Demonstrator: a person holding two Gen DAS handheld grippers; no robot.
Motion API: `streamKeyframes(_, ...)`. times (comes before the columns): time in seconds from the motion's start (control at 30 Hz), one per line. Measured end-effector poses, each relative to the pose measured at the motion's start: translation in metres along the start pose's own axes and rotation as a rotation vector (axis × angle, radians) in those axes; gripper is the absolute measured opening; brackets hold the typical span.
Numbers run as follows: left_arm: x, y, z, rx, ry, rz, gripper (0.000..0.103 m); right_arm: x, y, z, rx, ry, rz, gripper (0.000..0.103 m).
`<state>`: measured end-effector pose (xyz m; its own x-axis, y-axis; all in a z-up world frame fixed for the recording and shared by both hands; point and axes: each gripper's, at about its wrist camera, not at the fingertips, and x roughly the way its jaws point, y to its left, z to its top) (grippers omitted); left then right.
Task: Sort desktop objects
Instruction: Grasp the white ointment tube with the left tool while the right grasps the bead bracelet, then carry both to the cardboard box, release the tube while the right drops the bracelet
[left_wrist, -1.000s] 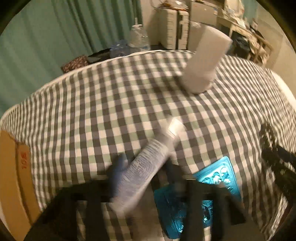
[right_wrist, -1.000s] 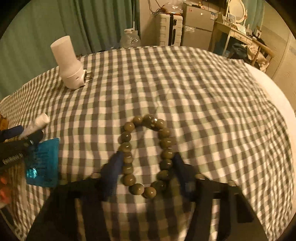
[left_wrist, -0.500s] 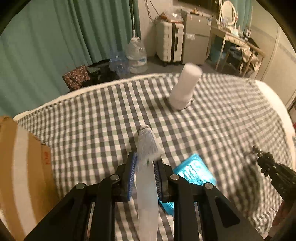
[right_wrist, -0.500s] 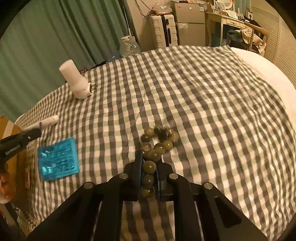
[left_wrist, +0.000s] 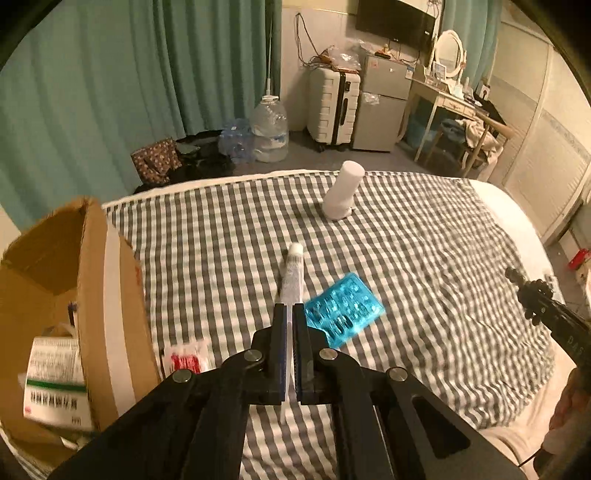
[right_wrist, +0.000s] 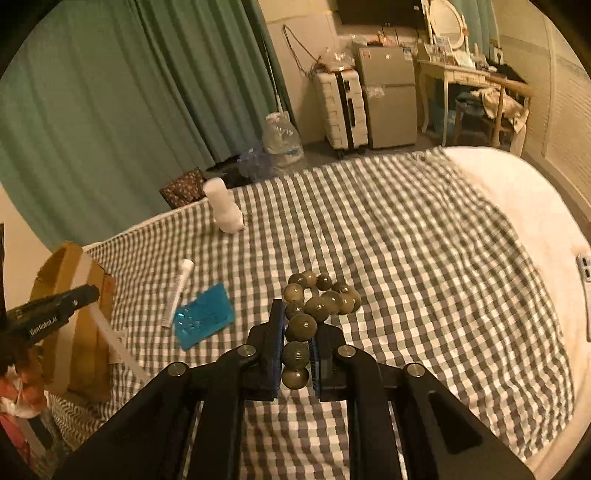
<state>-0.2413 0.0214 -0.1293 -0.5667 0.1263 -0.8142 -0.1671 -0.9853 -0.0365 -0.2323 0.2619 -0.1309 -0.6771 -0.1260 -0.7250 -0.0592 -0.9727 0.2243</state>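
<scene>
Left wrist view: my left claw (left_wrist: 290, 314) is clamped tight on a white tube (left_wrist: 292, 275), jaws nearly touching, tube flat end pinched btwn pads, cap pointing up-frame above the checked cloth (left_wrist: 424, 240). Blue blister pack (left_wrist: 341, 309) lies just right of the claw tips. White cylinder (left_wrist: 342, 190) stands upper centre. Open cardboard box (left_wrist: 92, 288) at left edge, w/ a boxed item inside.

Right wrist view: my right claw (right_wrist: 297, 332) is closed on a bead bracelet (right_wrist: 317, 302), a few beads squeezed btwn the pads, rest bunched above the tips. Blister pack left of centre.
</scene>
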Motion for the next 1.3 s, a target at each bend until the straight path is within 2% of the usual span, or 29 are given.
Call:
streamKeyframes(0.13,0.001,-0.001,-0.016,0.038,-0.017,0.022,0.002,-0.016,0.008,-0.004,-0.013,-0.014,0.013,0.011)
streamKeyframes(0.2,0.012,0.004,-0.026,0.011,0.016,-0.005,0.002,-0.018,0.010,-0.007,-0.021,-0.009,0.014,0.011)
streamKeyframes(0.4,0.054,0.006,-0.053,-0.001,0.119,0.029,0.003,-0.012,0.001,-0.009,0.002,0.008,0.022,0.011)
streamKeyframes(0.5,0.058,0.003,-0.060,0.013,0.097,0.007,0.002,-0.009,-0.004,-0.010,0.016,0.009,0.022,0.011)
streamKeyframes(0.6,0.052,-0.006,-0.055,0.067,0.081,0.019,0.002,-0.008,-0.007,-0.011,0.022,0.017,0.016,0.011)
streamKeyframes(0.83,-0.017,0.001,-0.025,0.057,-0.048,0.011,0.002,-0.028,0.015,0.002,-0.020,-0.008,0.040,0.011)
streamKeyframes(1.0,-0.085,0.031,0.001,-0.006,-0.116,0.003,0.002,-0.063,0.070,0.017,-0.106,-0.054,0.140,0.011)
streamKeyframes(1.07,-0.111,0.046,0.010,0.006,-0.158,0.051,0.002,-0.075,0.097,0.023,-0.135,-0.062,0.219,0.012)
streamKeyframes(1.13,-0.130,0.065,0.017,0.005,-0.181,0.101,0.003,-0.090,0.136,0.028,-0.191,-0.080,0.313,0.012)
streamKeyframes(1.2,-0.141,0.089,0.019,-0.026,-0.181,0.110,0.003,-0.098,0.178,0.030,-0.263,-0.086,0.381,0.012)
streamKeyframes(1.3,-0.146,0.138,0.007,-0.093,-0.174,0.138,0.003,-0.094,0.245,0.028,-0.349,-0.046,0.490,0.012)
